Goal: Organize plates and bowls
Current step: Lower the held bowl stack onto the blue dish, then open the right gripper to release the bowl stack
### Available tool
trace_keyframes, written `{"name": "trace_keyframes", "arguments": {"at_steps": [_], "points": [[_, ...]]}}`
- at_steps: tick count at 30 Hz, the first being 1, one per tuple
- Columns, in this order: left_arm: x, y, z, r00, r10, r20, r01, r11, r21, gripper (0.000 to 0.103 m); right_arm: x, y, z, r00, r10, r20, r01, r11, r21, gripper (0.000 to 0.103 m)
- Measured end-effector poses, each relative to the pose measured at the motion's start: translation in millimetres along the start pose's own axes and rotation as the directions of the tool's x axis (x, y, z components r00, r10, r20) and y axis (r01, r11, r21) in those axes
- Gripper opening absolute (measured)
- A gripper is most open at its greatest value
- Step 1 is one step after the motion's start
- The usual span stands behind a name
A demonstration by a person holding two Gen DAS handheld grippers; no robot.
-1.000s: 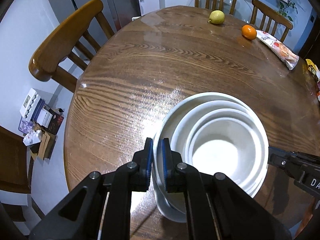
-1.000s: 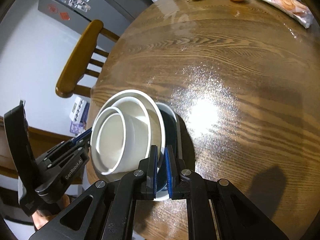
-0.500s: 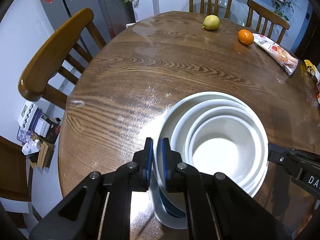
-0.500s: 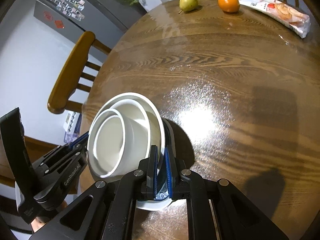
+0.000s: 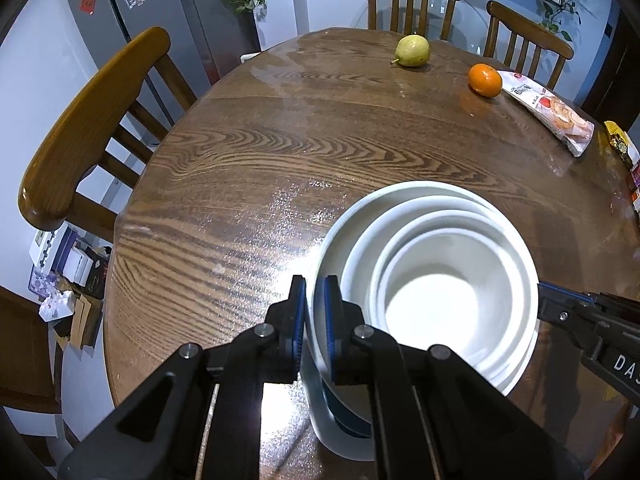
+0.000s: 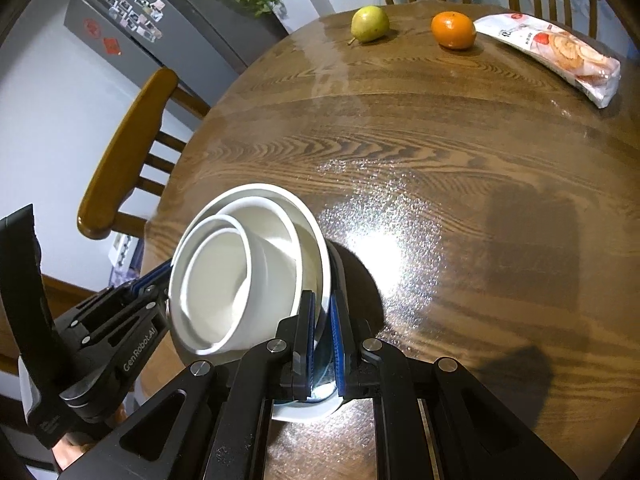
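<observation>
The left gripper [image 5: 315, 312] and right gripper [image 6: 322, 330] each clamp opposite rims of the nested white bowls [image 5: 436, 280]. The stack hangs between the 2, just above the plate [image 6: 316, 404].

White bowls [image 5: 436, 280] sat nested, smaller inside larger, tilted as a stack. Beneath them lay a plate [image 5: 320, 420] with a white rim and dark blue inside, at the near edge of the table.
</observation>
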State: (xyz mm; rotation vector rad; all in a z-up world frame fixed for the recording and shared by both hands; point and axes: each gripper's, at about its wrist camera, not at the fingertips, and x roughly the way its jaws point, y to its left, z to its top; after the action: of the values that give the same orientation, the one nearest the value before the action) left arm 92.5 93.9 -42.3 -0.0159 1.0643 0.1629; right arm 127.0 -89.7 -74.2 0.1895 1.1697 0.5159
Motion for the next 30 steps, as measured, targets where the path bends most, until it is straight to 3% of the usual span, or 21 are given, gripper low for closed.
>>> {"name": "trace_keyframes", "arguments": {"at_steps": [19,24,28,30], "points": [[1.9,-0.5,0.1,1.000,-0.010,-0.017,0.010,1.000,-0.018,0.010,-4.6,7.3,-0.2,0.999,-0.047,-0.001,0.047,0.998,-0.040,0.012],[-3.9,5.8,0.9,1.000,0.006,0.005,-0.006,0.999,-0.034,0.029,-14.3,10.1,1.5,0.996,-0.085,0.035,0.087,0.994,-0.058,0.012],[-7.2,7.9,0.3,1.000,0.009,0.015,-0.008,0.999,-0.041,0.031,-22.2,13.7,3.5,0.996,-0.066,0.052,0.070,0.995,-0.073,0.012],[-9.9,9.5,-0.6,1.000,0.007,0.020,-0.007,0.999,-0.045,0.038,-25.5,17.1,2.7,0.996,-0.071,0.062,0.076,0.993,-0.088,0.012]]}}
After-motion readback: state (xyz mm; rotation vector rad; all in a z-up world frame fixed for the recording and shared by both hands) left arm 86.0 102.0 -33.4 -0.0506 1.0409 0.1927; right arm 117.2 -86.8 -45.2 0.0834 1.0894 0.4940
